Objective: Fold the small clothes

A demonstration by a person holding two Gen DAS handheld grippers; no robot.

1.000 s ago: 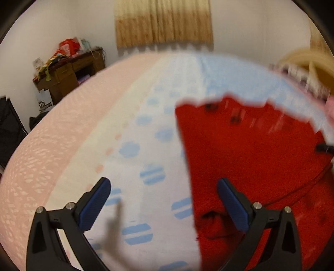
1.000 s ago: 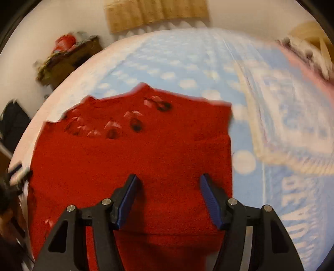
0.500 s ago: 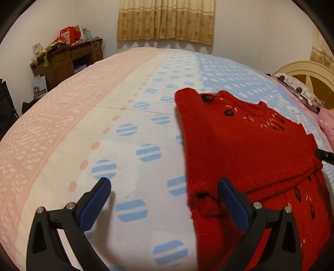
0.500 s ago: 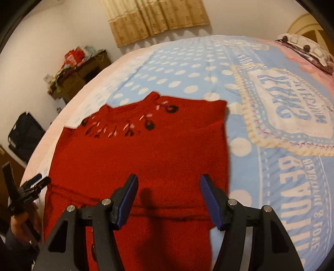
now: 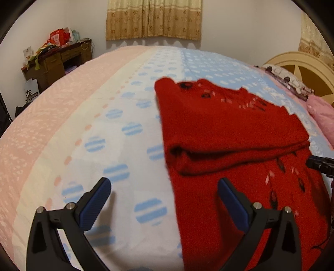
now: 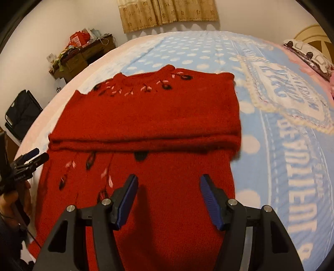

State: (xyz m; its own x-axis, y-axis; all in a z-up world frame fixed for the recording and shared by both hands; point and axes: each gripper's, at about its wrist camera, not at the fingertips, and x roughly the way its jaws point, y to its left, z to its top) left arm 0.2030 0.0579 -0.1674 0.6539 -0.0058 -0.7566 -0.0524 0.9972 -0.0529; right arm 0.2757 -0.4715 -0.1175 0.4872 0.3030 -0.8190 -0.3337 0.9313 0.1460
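Note:
A red knitted sweater (image 6: 146,112) with small dark and pink embroidery lies flat on the bed, its sleeves folded across the body in a thick band. In the left wrist view the sweater (image 5: 229,129) fills the right half. My left gripper (image 5: 165,198) hangs open over the sweater's left edge, one blue pad above the bedspread and the other above red knit. My right gripper (image 6: 169,196) is open above the lower body of the sweater, nothing between its pads. The left gripper (image 6: 31,158) also shows at the left edge of the right wrist view, held by a hand.
The bed carries a pastel bedspread (image 5: 94,129) with blue dots and a large blue emblem (image 6: 288,98). A cluttered wooden desk (image 5: 54,60) stands by the far wall, curtains (image 5: 153,18) behind. A headboard (image 5: 302,68) and pink pillow (image 5: 321,116) lie at right. A black chair (image 6: 23,112) stands beside the bed.
Both grippers have drawn back toward the near end of the sweater, so more of the folded band and lower body shows. Their jaws keep the same width.

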